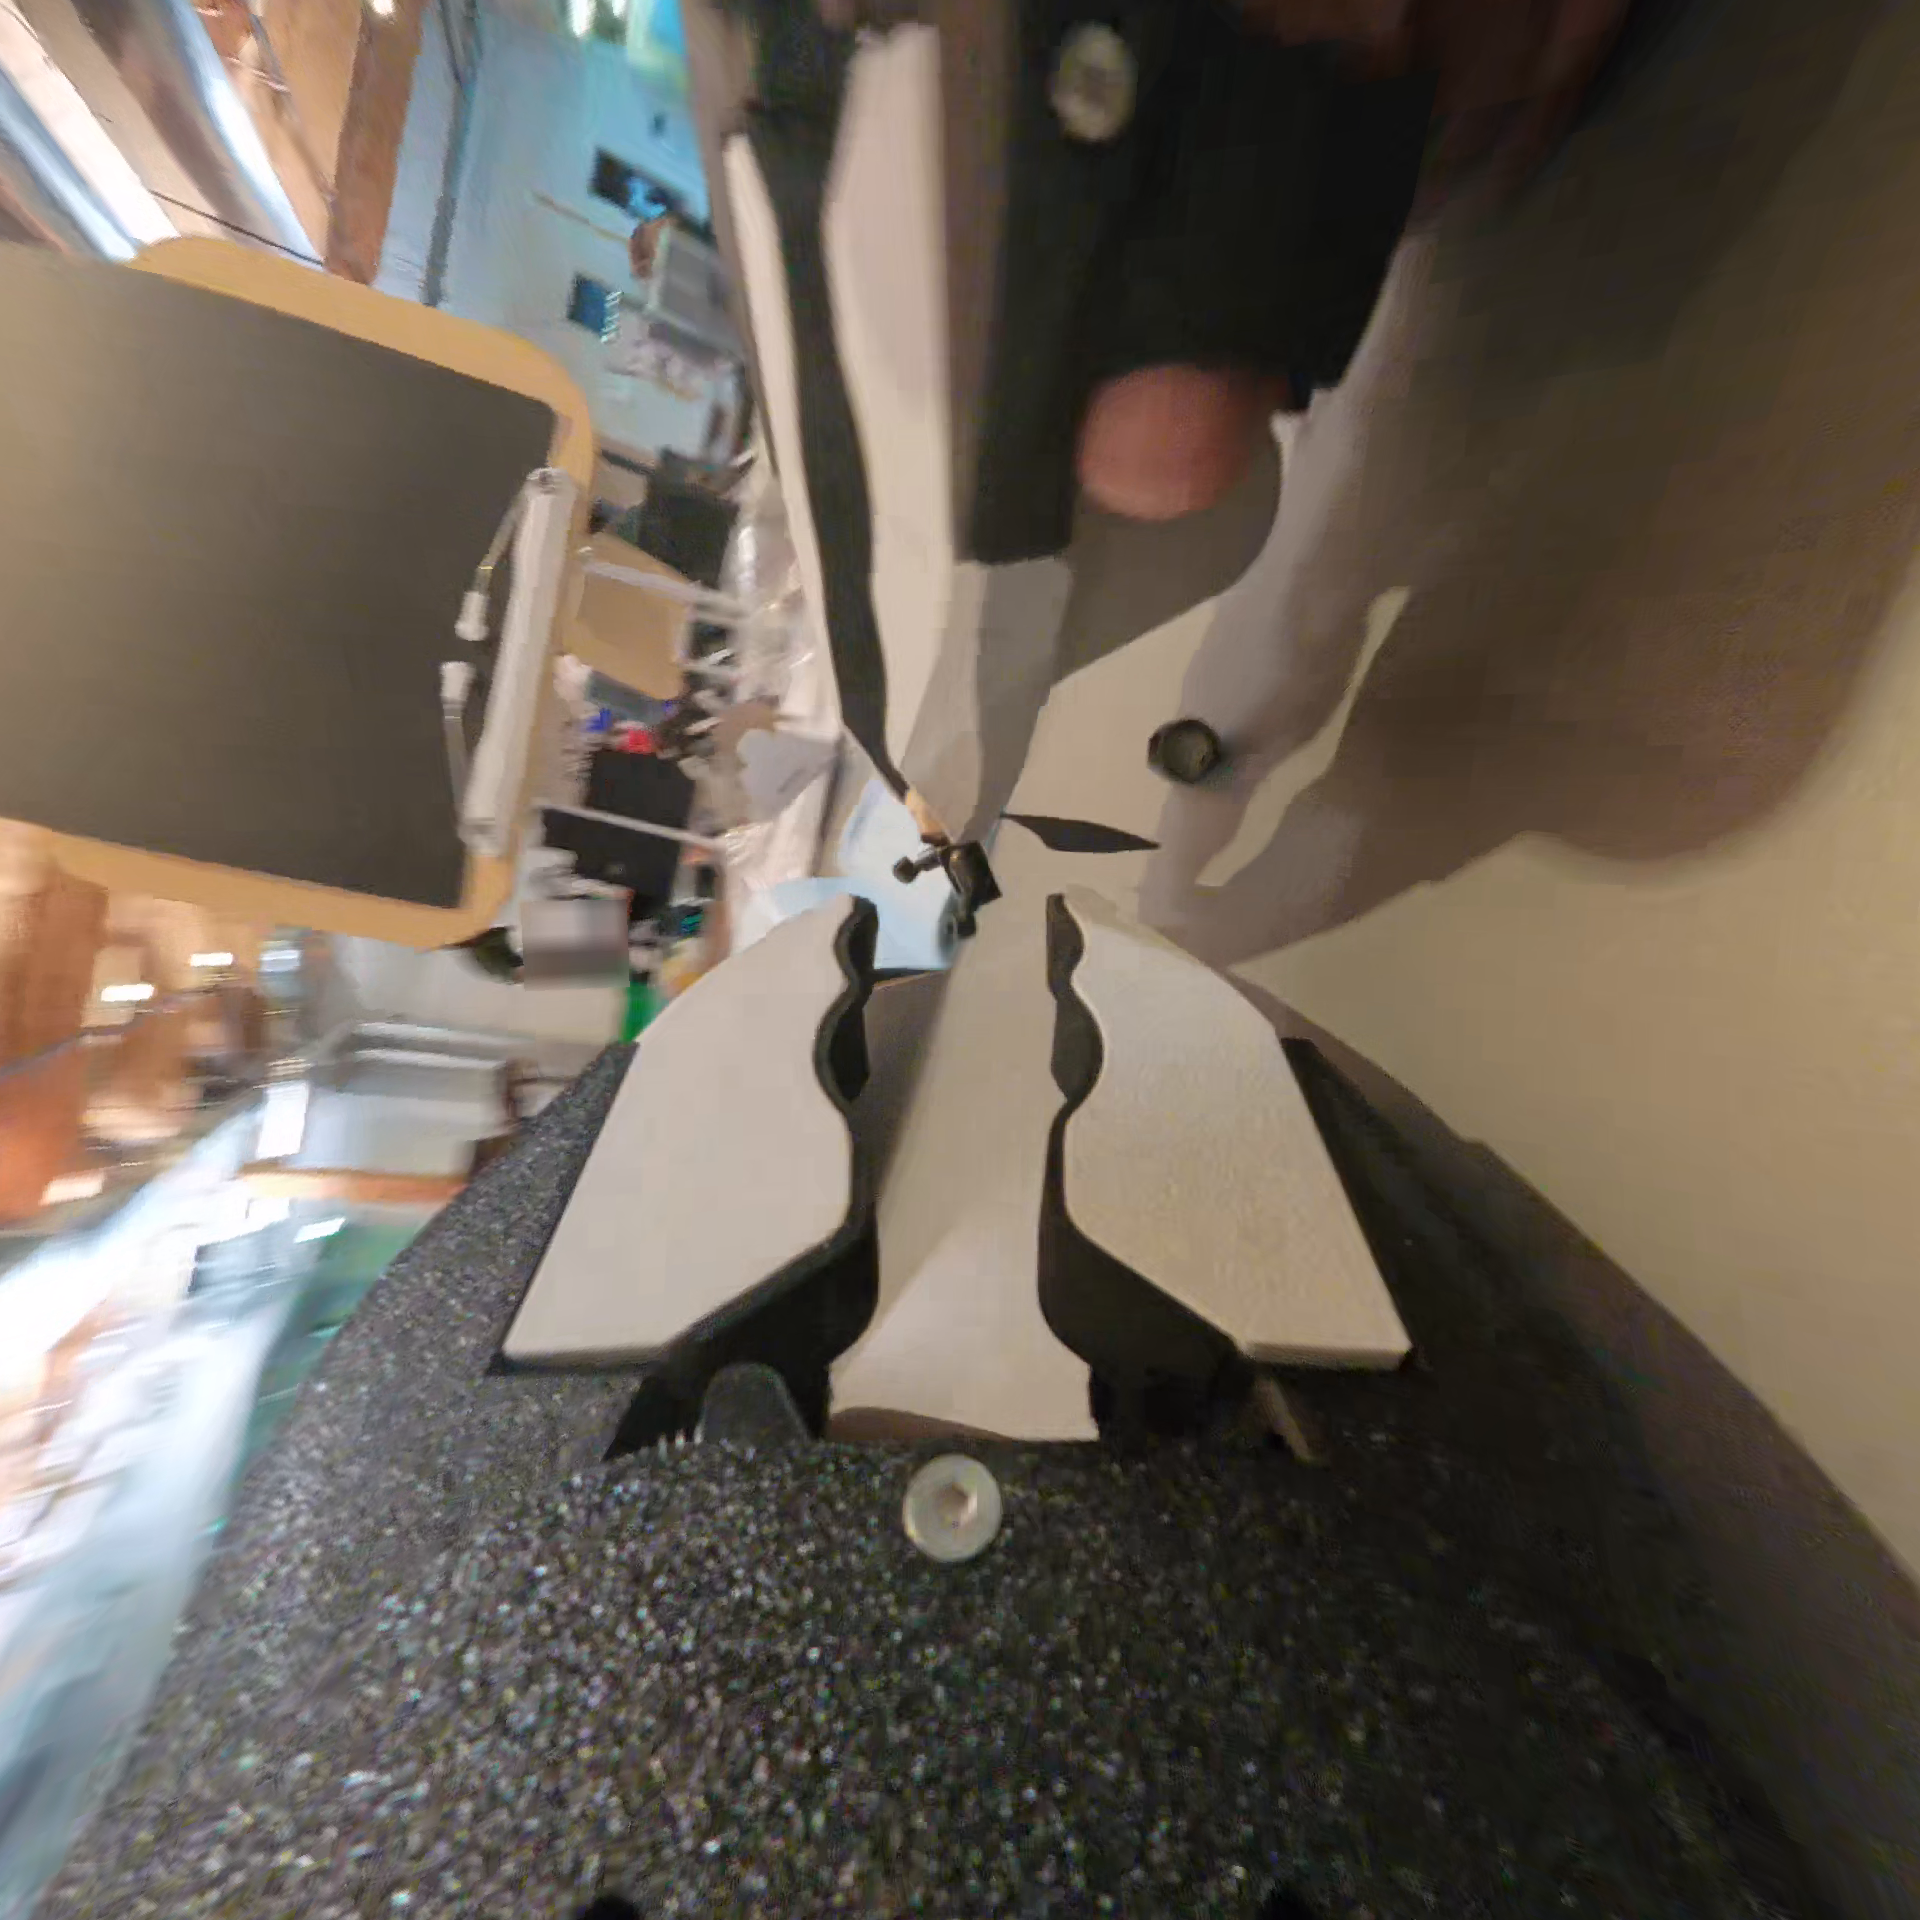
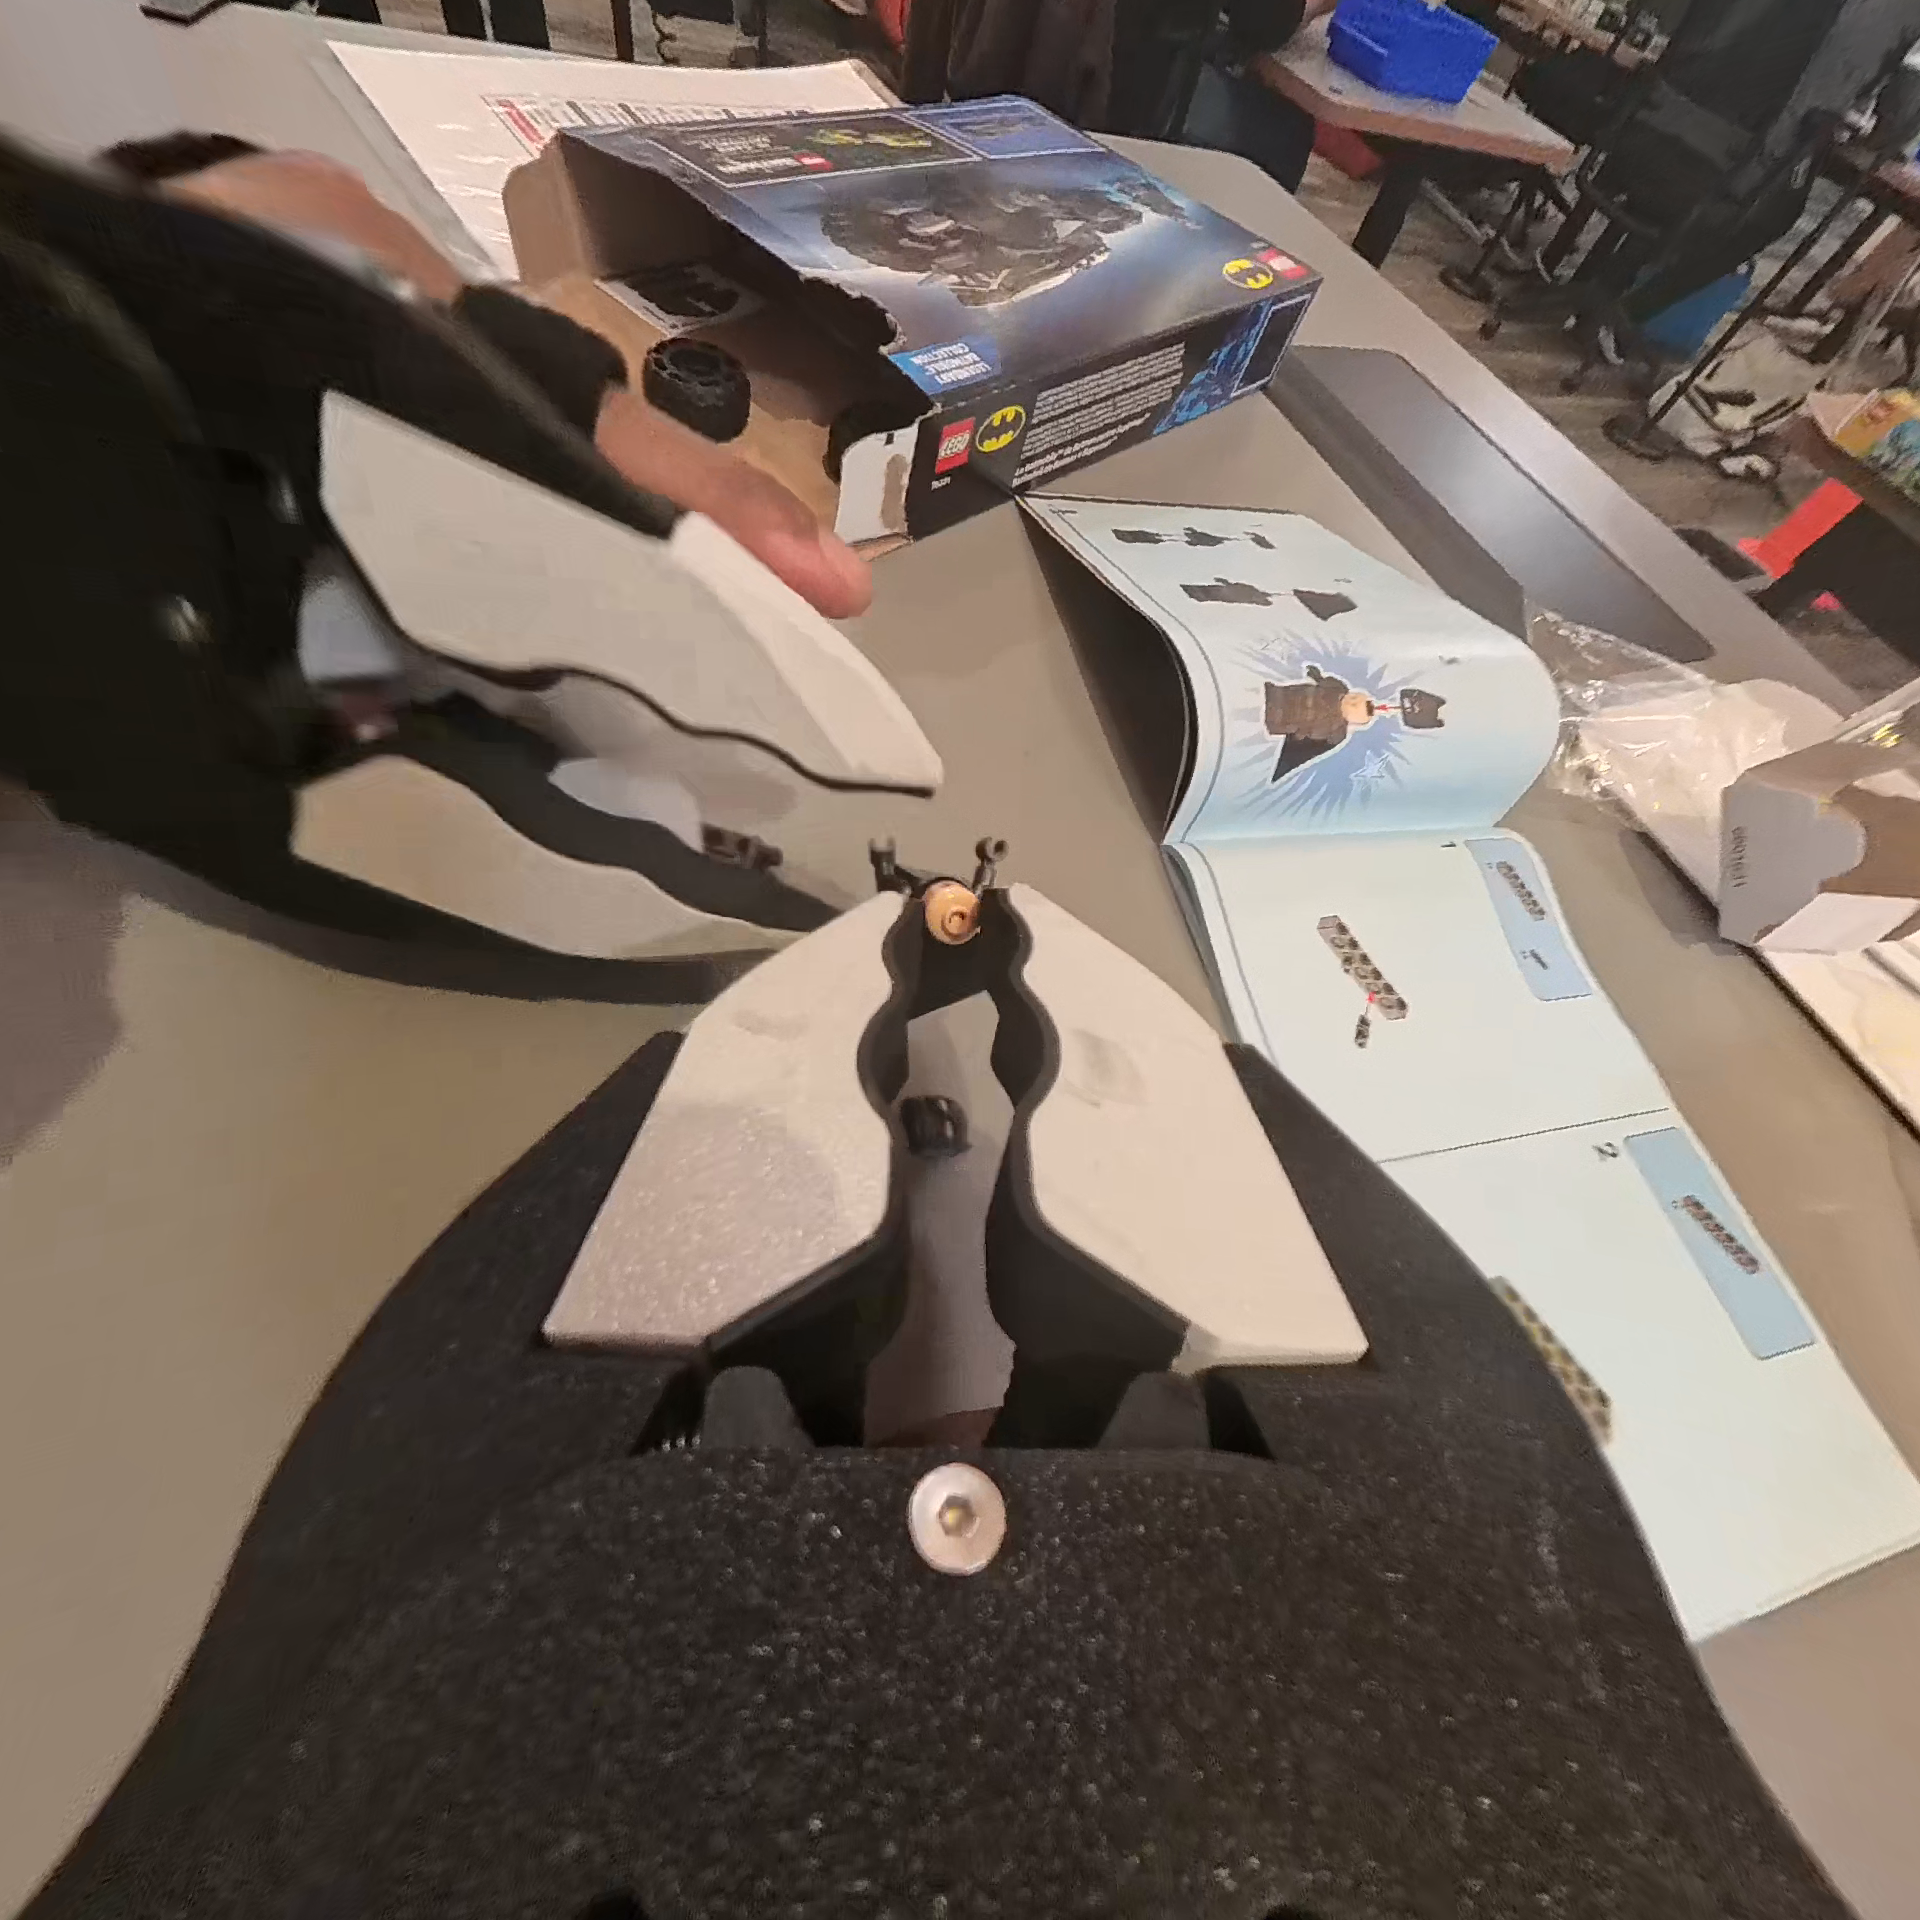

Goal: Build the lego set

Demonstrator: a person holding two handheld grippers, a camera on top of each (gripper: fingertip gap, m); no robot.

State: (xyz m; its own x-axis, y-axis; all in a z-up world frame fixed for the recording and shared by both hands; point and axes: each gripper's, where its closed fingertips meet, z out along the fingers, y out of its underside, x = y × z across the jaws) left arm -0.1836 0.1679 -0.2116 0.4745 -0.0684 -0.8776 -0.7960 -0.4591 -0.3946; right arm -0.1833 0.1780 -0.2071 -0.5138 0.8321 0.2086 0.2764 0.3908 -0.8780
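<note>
1. Fingertips of the right hand-held gripper [image 2: 954,912] are nearly closed and pinch a small toy figure [image 2: 951,914]: a tan round head sits between the pads, and two thin black arms stick out beyond the tips. It is lifted above the grey table [image 2: 312,1091].
2. Under the fingers of the same gripper, a small black piece [image 2: 932,1125] lies on the table.
3. Just to the left, the left hand-held gripper [image 2: 914,784] lies on its side with the jaws apart and nothing between them; its tips are near the figure but do not touch it. A hand [image 2: 717,499] in a black fingerless glove holds it.
4. Seen from the left gripper [image 1: 961,914], the figure [image 1: 951,868] hangs just ahead of the open fingertips, in the grasp of the right gripper.
5. To the right, an open light-blue instruction booklet [image 2: 1455,935] lies on the table.
6. Farther back stands a torn dark cardboard box [image 2: 935,291] with a black wheel [image 2: 696,379] in its open end.
7. Clear plastic bags [image 2: 1662,707] lie at the right edge.
</note>
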